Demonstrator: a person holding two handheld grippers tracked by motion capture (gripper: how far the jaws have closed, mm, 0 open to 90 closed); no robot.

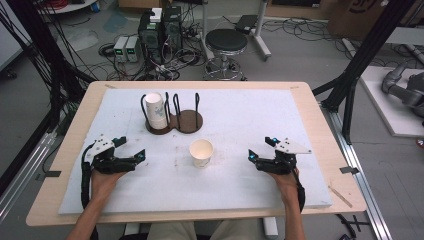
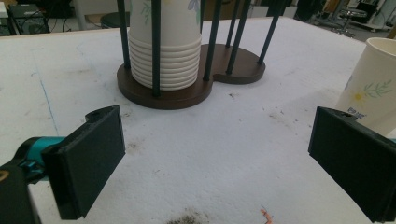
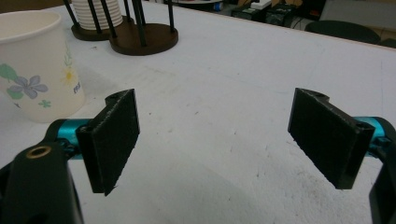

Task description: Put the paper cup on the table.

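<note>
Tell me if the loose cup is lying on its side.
No, the cup stands upright on the table, its open mouth facing up.

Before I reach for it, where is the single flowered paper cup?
In the high view the flowered paper cup stands upright mid-table, between both grippers, just before the brown wooden cup rack.

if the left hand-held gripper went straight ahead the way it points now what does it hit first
Most likely the cup holder with its stack of paper cups, which sits centred between the open jaws of the left hand-held gripper. The single paper cup stands off to the side, probably just missed; depth is unclear.
</note>
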